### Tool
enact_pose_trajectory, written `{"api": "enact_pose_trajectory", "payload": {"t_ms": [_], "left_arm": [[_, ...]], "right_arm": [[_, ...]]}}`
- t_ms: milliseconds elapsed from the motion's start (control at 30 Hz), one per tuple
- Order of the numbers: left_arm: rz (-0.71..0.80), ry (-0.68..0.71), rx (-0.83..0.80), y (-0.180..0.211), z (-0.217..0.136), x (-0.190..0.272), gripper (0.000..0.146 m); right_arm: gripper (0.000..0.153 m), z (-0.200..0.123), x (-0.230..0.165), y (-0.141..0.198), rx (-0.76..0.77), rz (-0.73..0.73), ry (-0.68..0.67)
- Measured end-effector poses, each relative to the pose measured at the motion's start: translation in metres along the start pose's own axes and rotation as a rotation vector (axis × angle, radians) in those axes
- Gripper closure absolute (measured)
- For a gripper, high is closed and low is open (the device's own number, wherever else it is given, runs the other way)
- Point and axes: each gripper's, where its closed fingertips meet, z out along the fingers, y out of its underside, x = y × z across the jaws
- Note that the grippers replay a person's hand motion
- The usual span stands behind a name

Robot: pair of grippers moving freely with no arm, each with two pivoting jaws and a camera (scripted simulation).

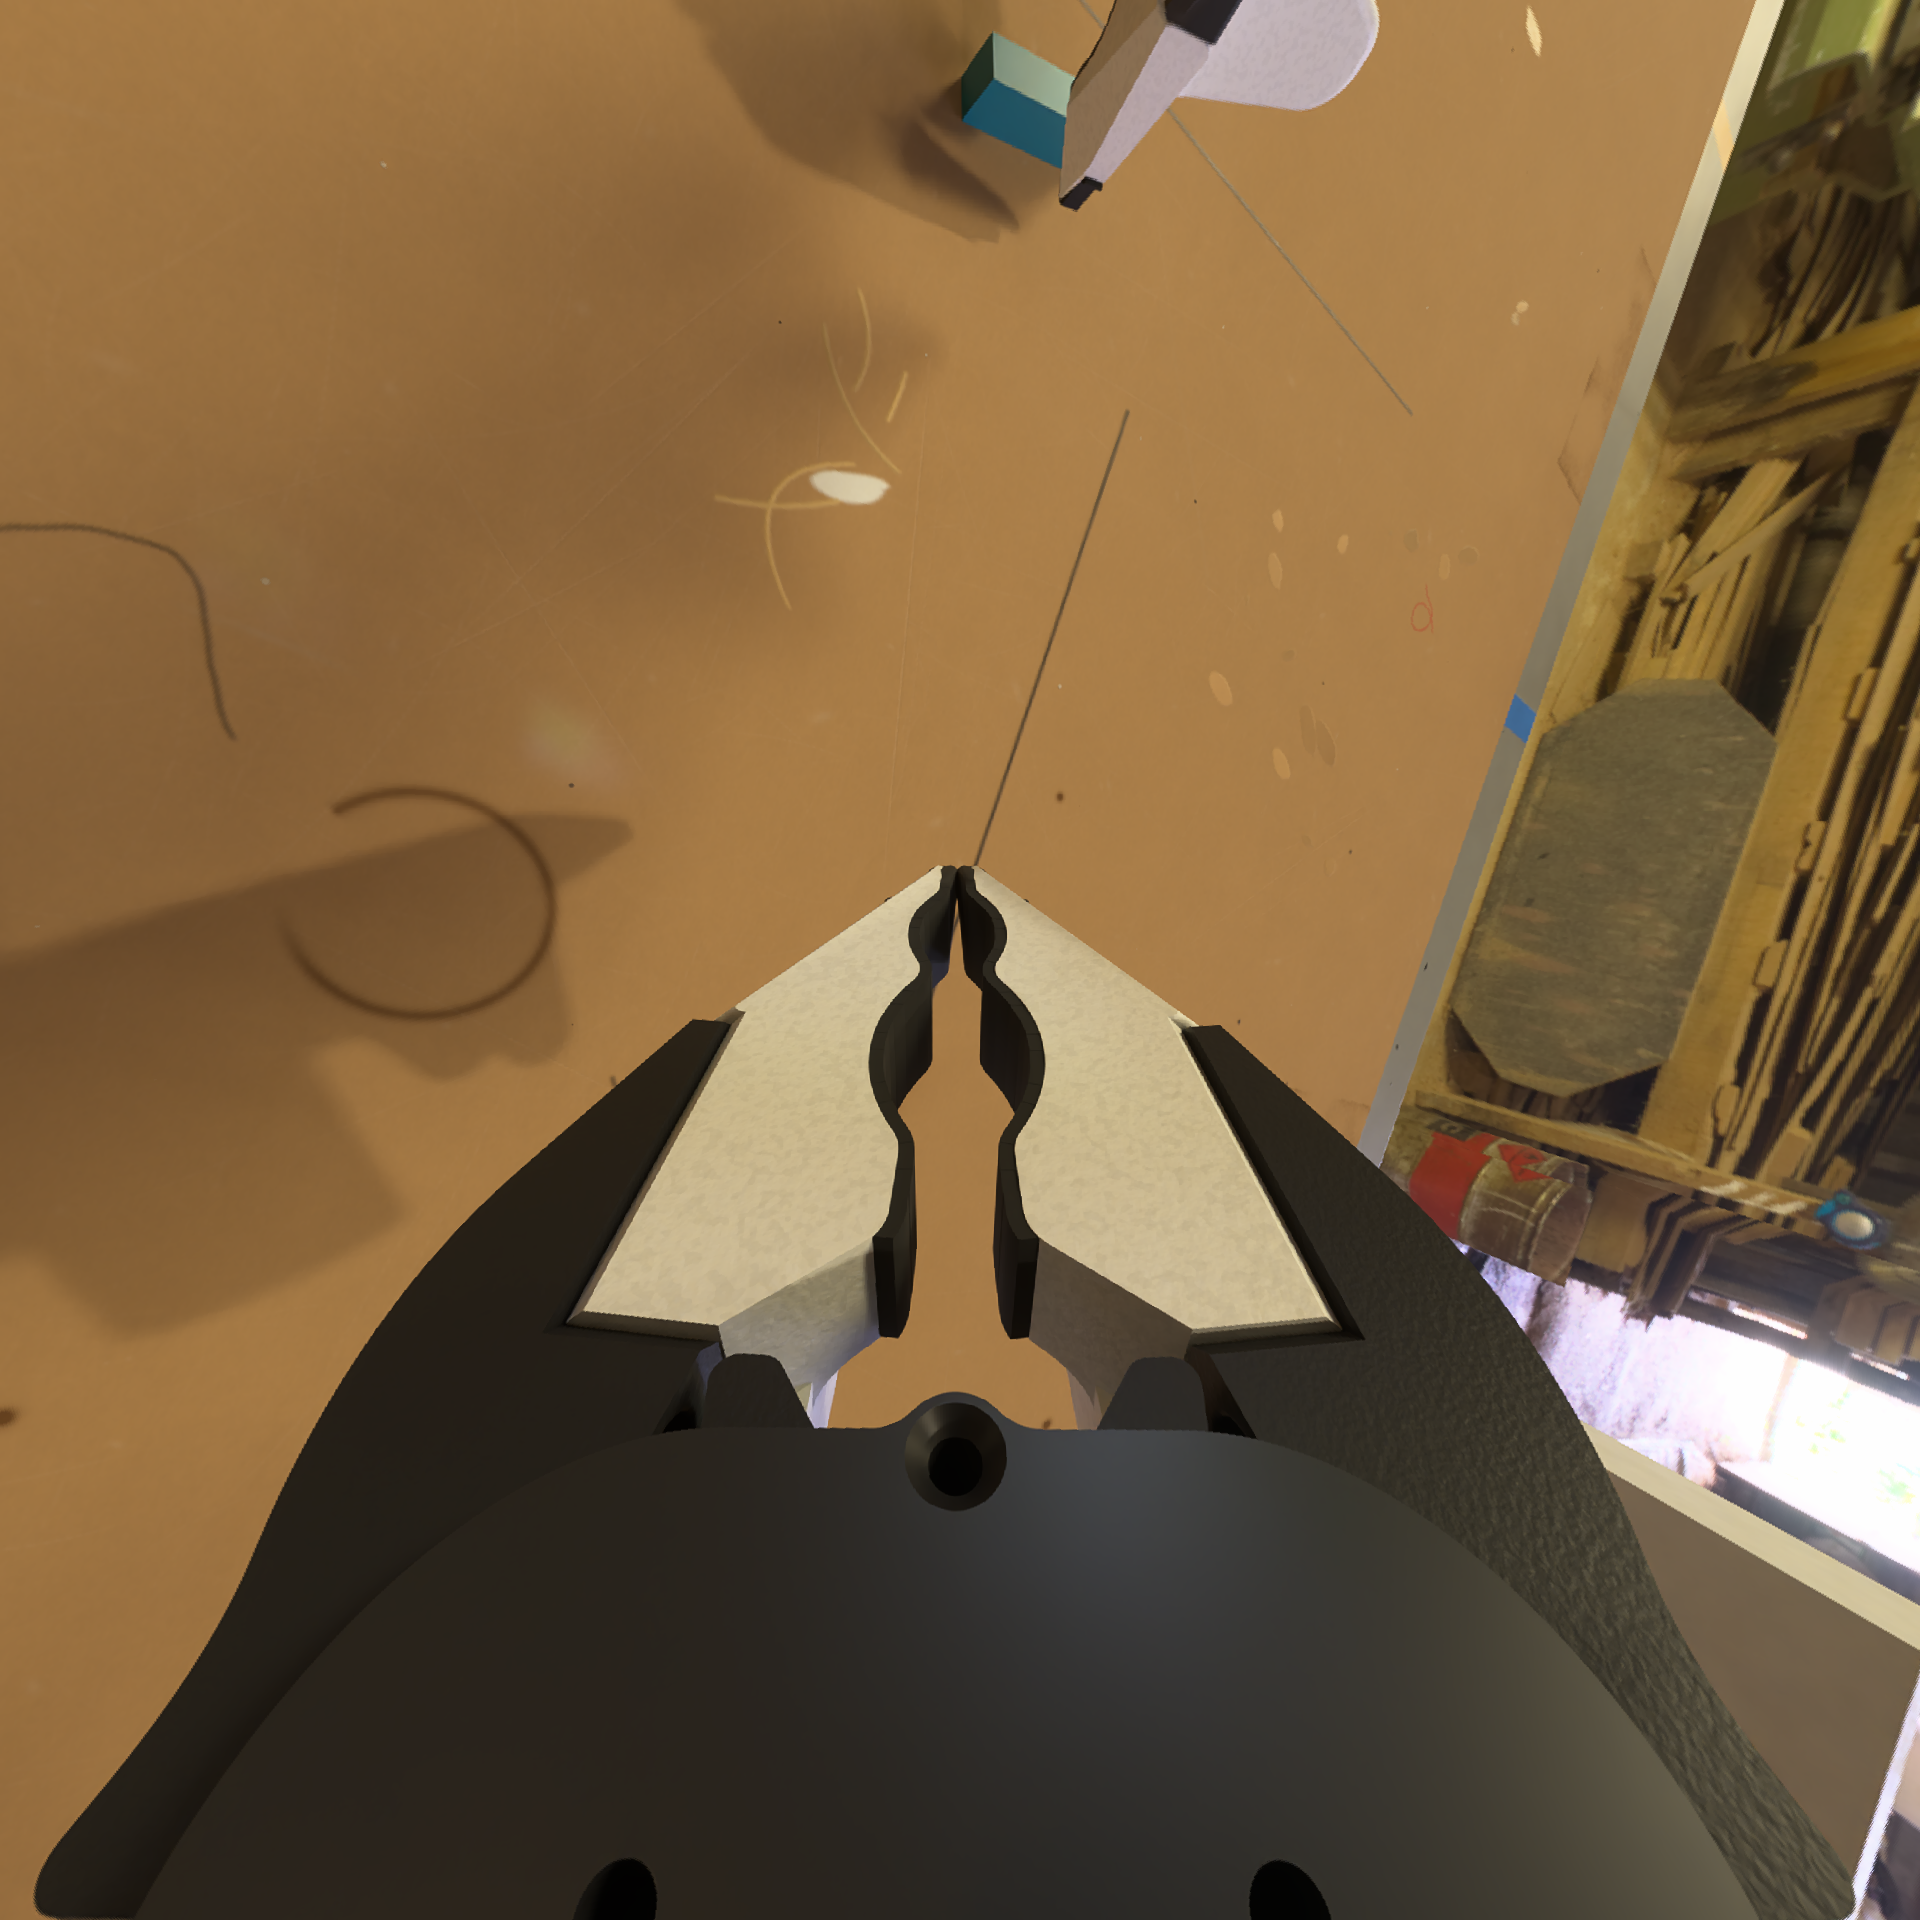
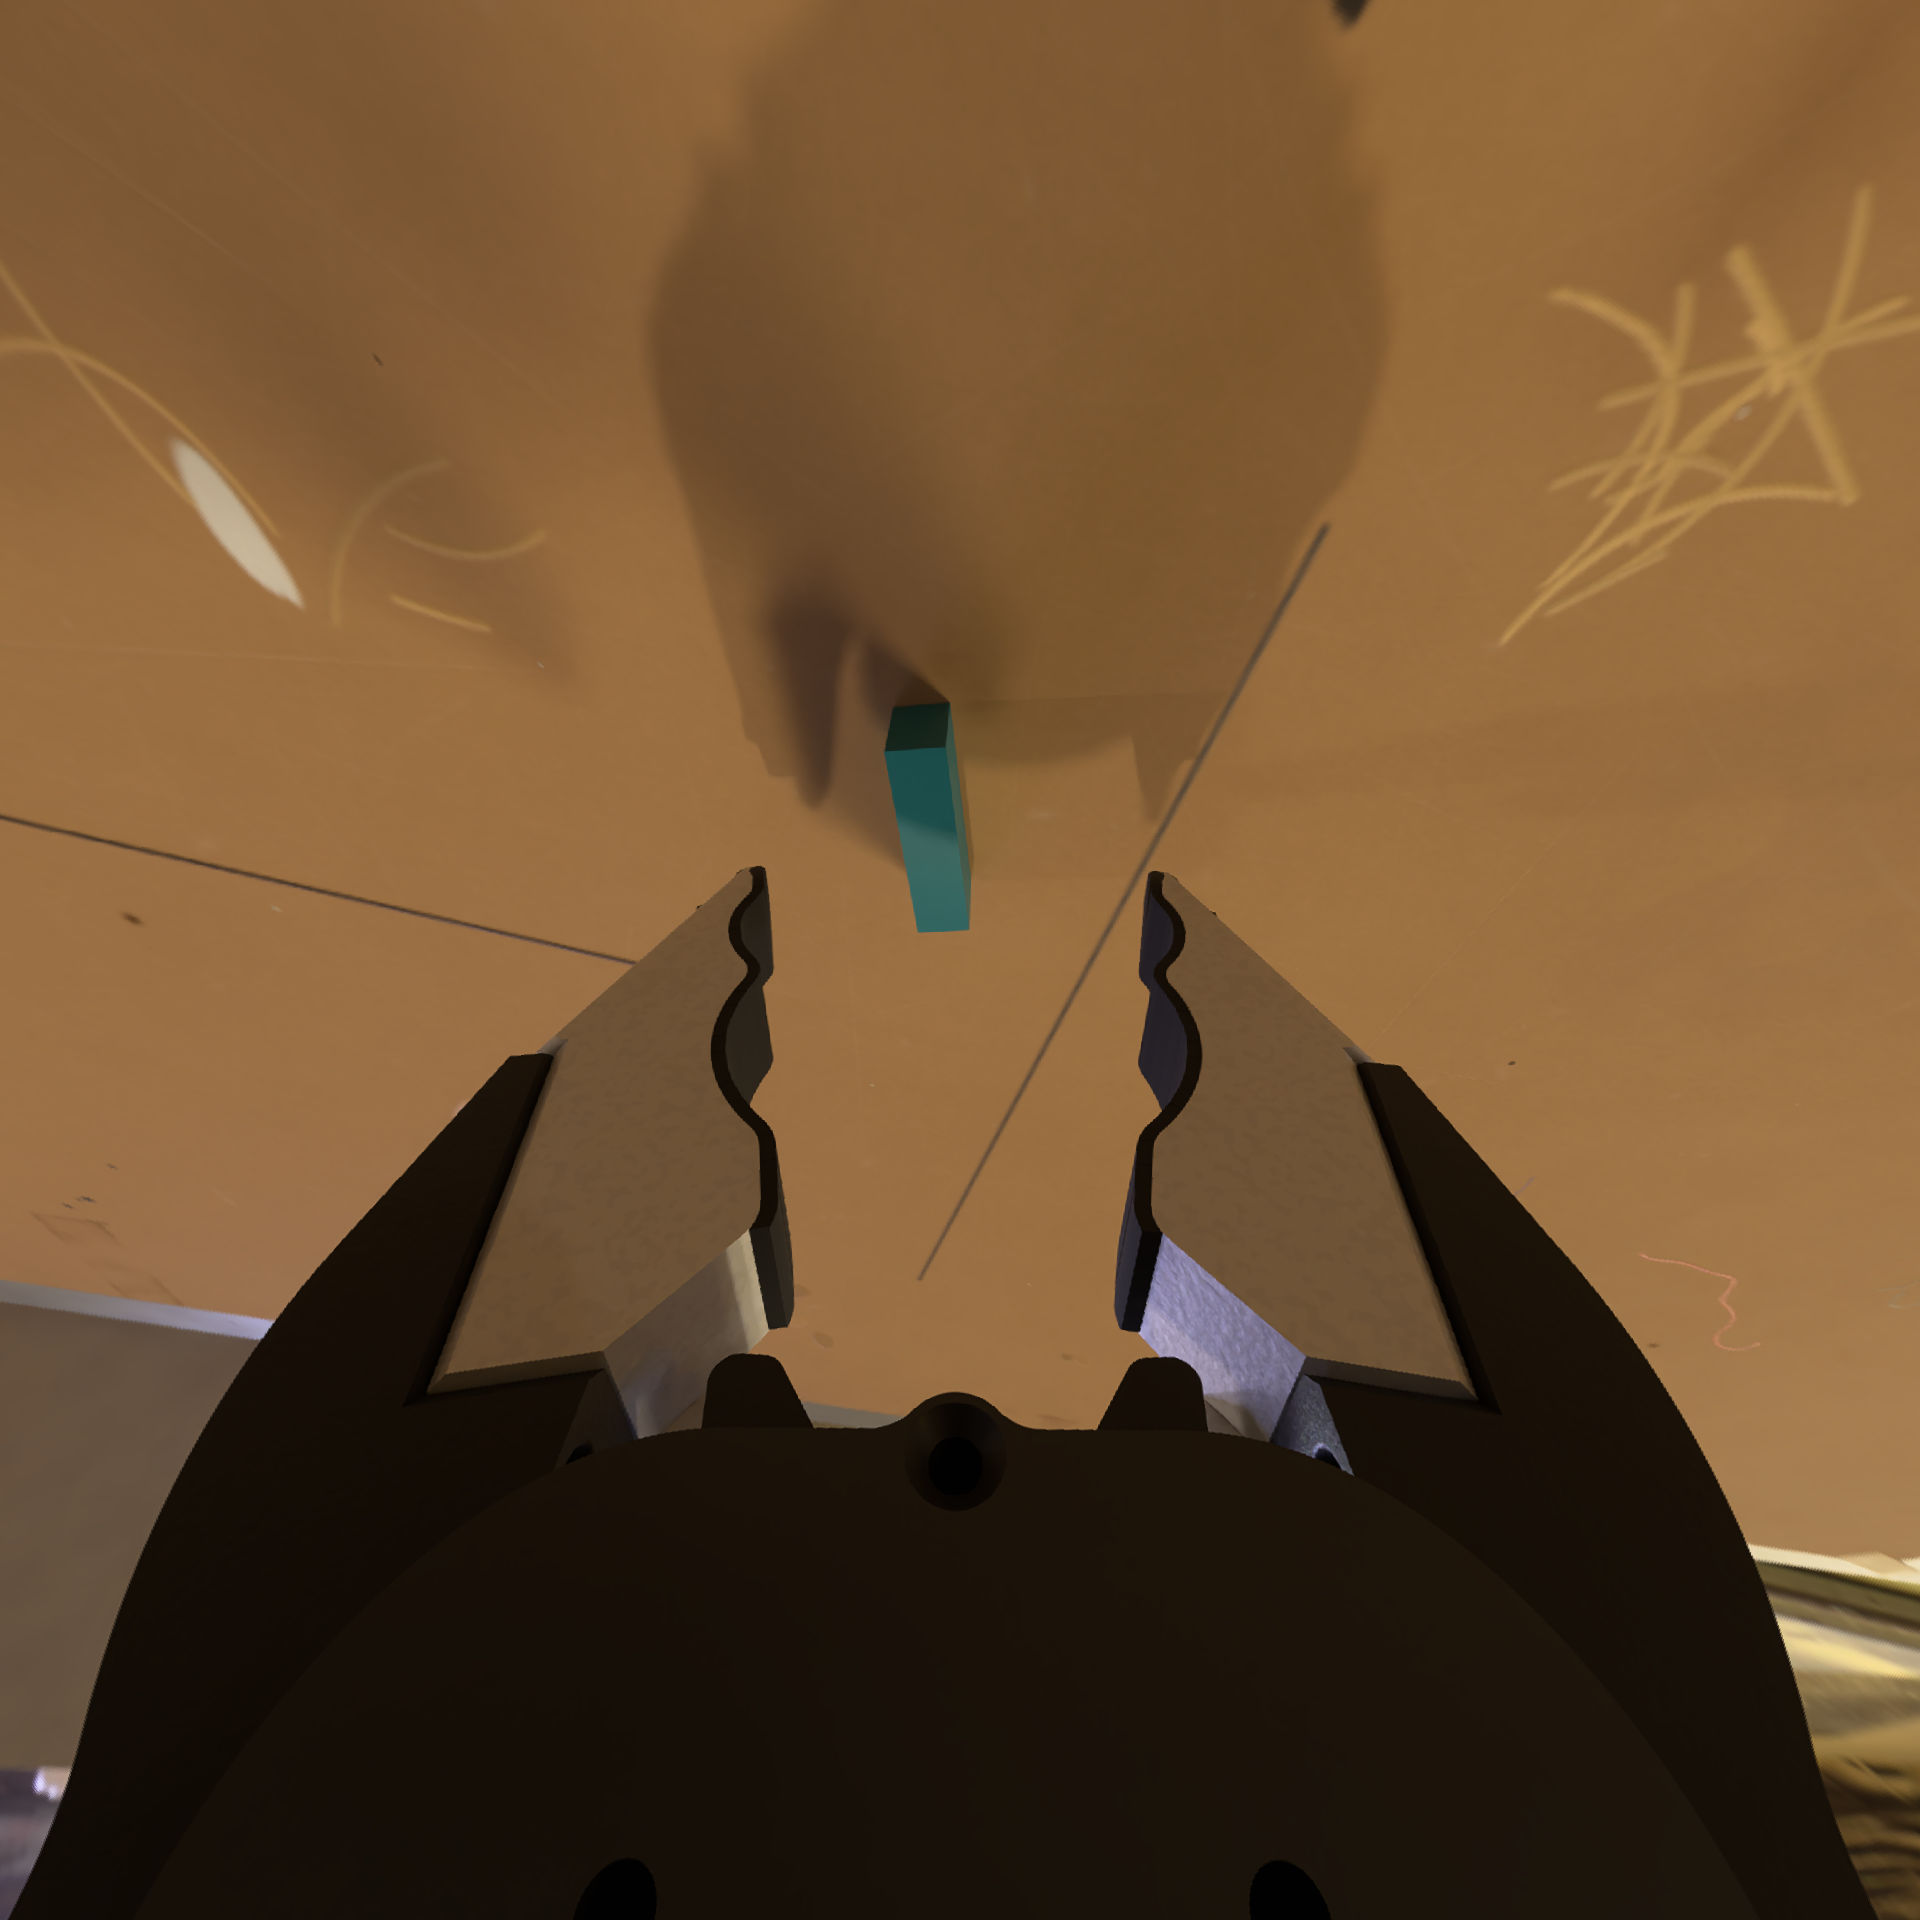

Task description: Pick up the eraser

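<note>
- My left tool (image 1: 957,871) is pressed together, tips meeting with nothing between them, just hanging over the brown counter (image 1: 416,416) well back from the action.
- My right tool (image 2: 954,873) is spread wide, nothing pinched in it.
- The eraser (image 2: 928,821) is a small teal block lying flat on the counter, straight ahead of my right tool, lined up roughly with the gap between the fingers but a bit to the left of centre. Fingertips aren't touching it.
- From the left wrist view the same eraser (image 1: 1013,99) sits far off near the top, with one finger of my right tool (image 1: 1107,114) just beside it and partly covering it on its right side.
- A big soft shadow covers the counter around the eraser.
- Counter is pretty beat up: thin dark lines (image 2: 1122,904) crossing it, pale scratch marks (image 2: 1704,416), a small white chip (image 1: 849,485), and a dark circular scribble (image 1: 426,904).
- Off the counter's right edge in the left wrist view there's a cluttered stack of wood planks (image 1: 1766,623).
</note>
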Motion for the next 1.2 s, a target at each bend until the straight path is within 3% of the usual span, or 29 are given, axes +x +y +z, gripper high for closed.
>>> {"api": "enact_pose_trajectory", "payload": {"t_ms": [133,267,733,967,1200], "left_arm": [[-0.002,0.0,0.001,0.0,-0.001,-0.002,0.146],[-0.013,0.005,0.0,0.0,-0.001,-0.005,0.146],[-0.02,-0.006,-0.011,0.0,0.003,-0.008,0.146],[-0.043,-0.004,-0.006,0.0,0.003,-0.011,0.146],[-0.035,-0.024,-0.004,0.0,0.002,-0.011,0.146]], "right_arm": [[0.087,0.01,0.002,0.006,-0.07,-0.033,0.018],[0.103,0.014,0.006,0.006,-0.085,-0.062,0.054],[0.111,0.014,0.007,0.006,-0.081,-0.038,0.061],[0.141,0.015,-0.003,0.006,-0.095,-0.098,0.082],[0.142,0.015,-0.003,0.006,-0.086,-0.123,0.068]]}}
